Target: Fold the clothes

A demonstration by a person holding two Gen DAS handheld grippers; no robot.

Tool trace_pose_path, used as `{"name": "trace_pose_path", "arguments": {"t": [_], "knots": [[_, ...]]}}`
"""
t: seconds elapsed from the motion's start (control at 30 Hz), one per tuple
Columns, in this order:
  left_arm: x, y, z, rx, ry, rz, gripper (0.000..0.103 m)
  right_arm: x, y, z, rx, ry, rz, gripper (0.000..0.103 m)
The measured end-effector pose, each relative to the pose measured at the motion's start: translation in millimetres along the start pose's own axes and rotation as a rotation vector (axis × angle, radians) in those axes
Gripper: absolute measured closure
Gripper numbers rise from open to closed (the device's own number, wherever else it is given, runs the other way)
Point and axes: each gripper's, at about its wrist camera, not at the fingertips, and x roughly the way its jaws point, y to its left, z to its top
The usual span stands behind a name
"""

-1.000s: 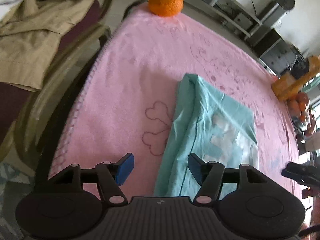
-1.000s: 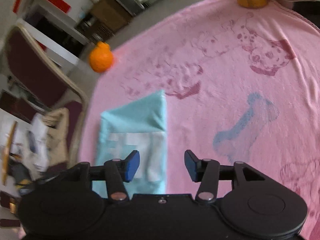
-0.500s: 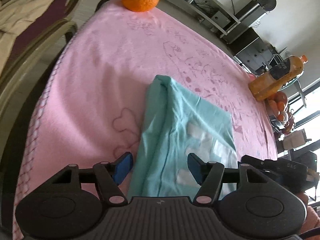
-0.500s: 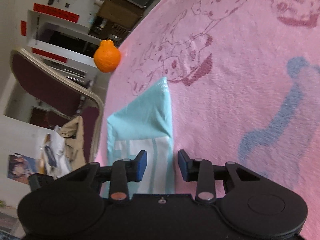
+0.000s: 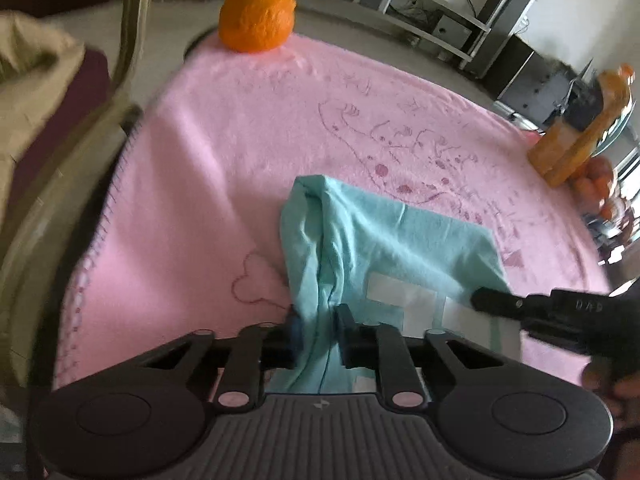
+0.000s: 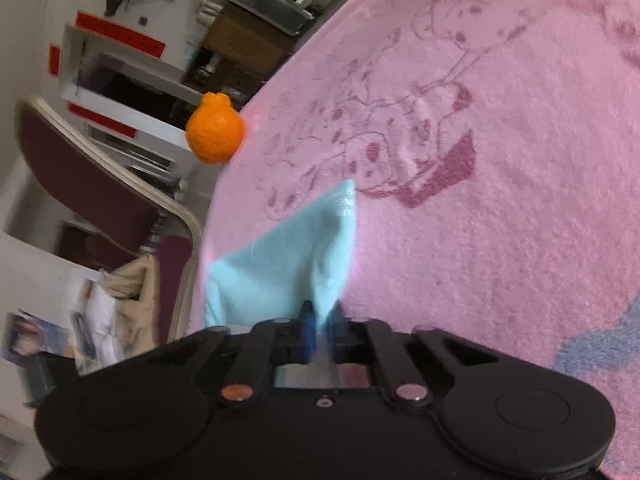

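Note:
A teal garment [image 5: 384,240] with white print lies partly folded on the pink blanket [image 5: 224,152]. My left gripper [image 5: 318,322] is shut on the garment's near left edge, cloth bunched between its pads. My right gripper [image 6: 320,322] is shut on the garment's [image 6: 288,276] near right edge, and the cloth rises in a ridge toward it. The right gripper also shows in the left wrist view [image 5: 532,308] at the garment's right side.
An orange fruit [image 5: 258,18] sits at the blanket's far left corner. An orange juice bottle [image 5: 580,136] and several small fruits stand at the far right. A chair [image 5: 56,152] with beige clothes [image 5: 24,80] stands at the left edge.
Both grippers moved forward onto the garment's near edge and closed on it. The cloth now bunches and lifts slightly at both grips.

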Motion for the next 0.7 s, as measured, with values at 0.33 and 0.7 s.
{"name": "trace_pose_path", "arguments": {"t": [0.33,0.7], "knots": [[-118,-90,-44,0.234,-0.334,0.155,0.099,-76,100,-37,-0.372,-0.198,-0.165,0.098],[-166,-239,-71,0.298,-0.555,-0.045,0.103,-274,89,-46,-0.388,-0.516,-0.199,0.098]]}}
